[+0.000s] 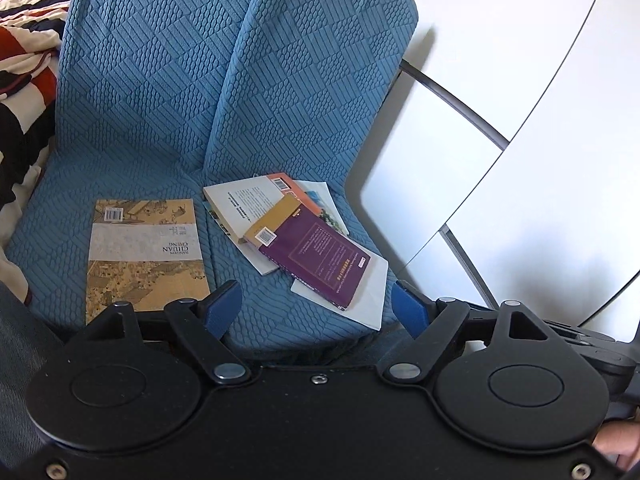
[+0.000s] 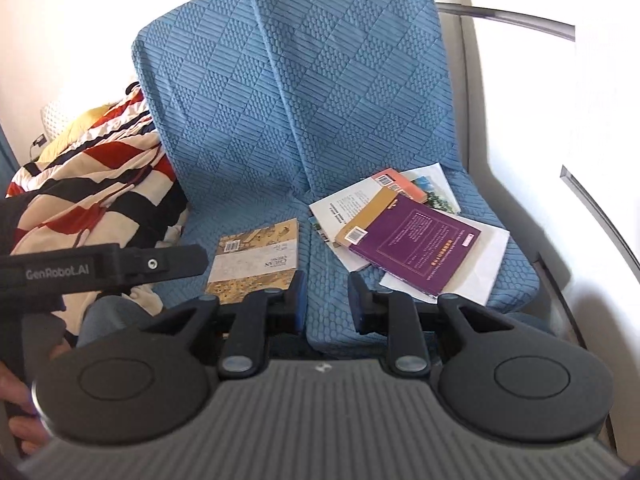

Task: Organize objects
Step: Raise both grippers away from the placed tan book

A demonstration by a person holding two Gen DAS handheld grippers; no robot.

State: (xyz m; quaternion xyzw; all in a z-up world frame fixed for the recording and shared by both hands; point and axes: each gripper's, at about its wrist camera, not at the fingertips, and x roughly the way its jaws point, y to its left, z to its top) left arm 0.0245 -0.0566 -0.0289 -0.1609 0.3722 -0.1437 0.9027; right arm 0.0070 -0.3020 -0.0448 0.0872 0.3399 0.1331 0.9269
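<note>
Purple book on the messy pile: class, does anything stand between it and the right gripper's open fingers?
Nothing visible does. The purple book lies topmost on the pile, and only bare blue cushion separates it from the right gripper.

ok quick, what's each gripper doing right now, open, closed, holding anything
Left gripper: jaws wide open, holding nothing, above the blue seat cushion.
Right gripper: jaws partly open, narrow gap, nothing between them.

Domestic room, likely a bedroom or living area. Blue quilted two-seat sofa [image 2: 320, 128] bearing loose books [image 2: 404, 236]; striped red, black and white bedding [image 2: 84, 192] heaped beside it. White cabinet panels [image 1: 520, 80] alongside.
</note>
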